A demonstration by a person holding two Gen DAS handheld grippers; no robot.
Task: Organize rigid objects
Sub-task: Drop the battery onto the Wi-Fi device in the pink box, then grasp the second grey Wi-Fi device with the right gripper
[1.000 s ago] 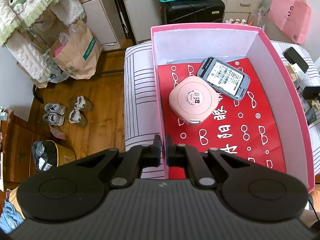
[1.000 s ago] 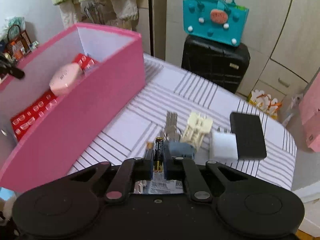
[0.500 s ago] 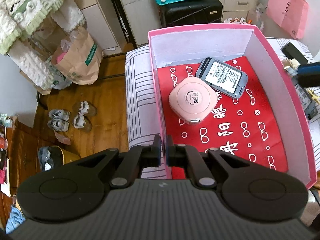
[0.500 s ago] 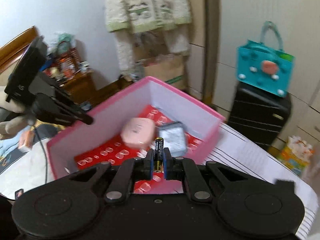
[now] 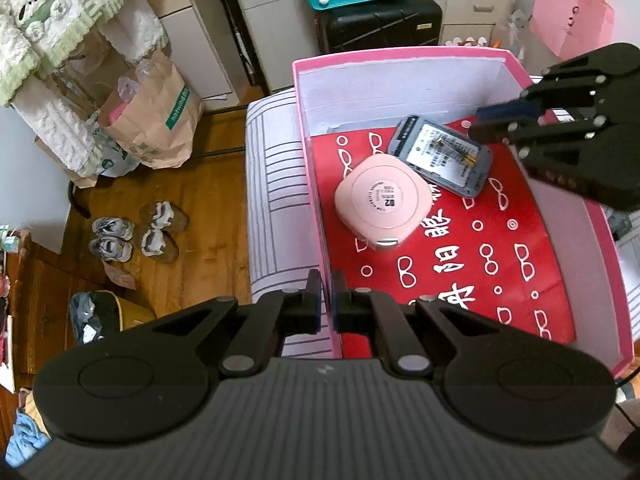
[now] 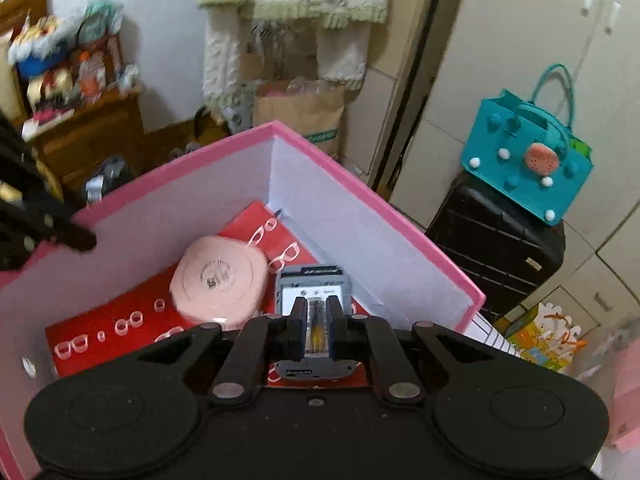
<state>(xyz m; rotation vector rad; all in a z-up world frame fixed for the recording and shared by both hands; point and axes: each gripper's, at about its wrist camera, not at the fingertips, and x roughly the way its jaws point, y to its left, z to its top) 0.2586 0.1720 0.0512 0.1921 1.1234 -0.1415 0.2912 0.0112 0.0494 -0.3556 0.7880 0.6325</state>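
The left gripper (image 5: pixel 326 308) is clamping its fingers together on the near end of the pink box (image 5: pixel 316 216) wall, steadying it; the right gripper (image 6: pixel 316 308) is hanging over the far corner of the box, its fingers slightly apart, having just been opening. The battery (image 5: pixel 452 147) is lying just beyond and below those fingertips on the grey device (image 5: pixel 472 178), apparently free of the pads, though in the right wrist view it is lining up with the gap between them. To do this step well, the right fingers are probably needing to open a little more and lift straight up so nothing gets dragged; the battery may roll off the device towards the round pink case (image 5: pixel 383 200) beside it; the left grip is best left as it is.

The box is sitting on a striped cloth (image 5: pixel 272 200), with a red patterned liner (image 5: pixel 480 272) inside; left of the left fingers, wooden floor (image 5: pixel 192 248), shoes (image 5: pixel 132 232) and a paper bag (image 5: pixel 156 120) are showing; beyond the box, a black suitcase (image 5: pixel 380 20) is carrying a teal bag (image 6: pixel 528 160).
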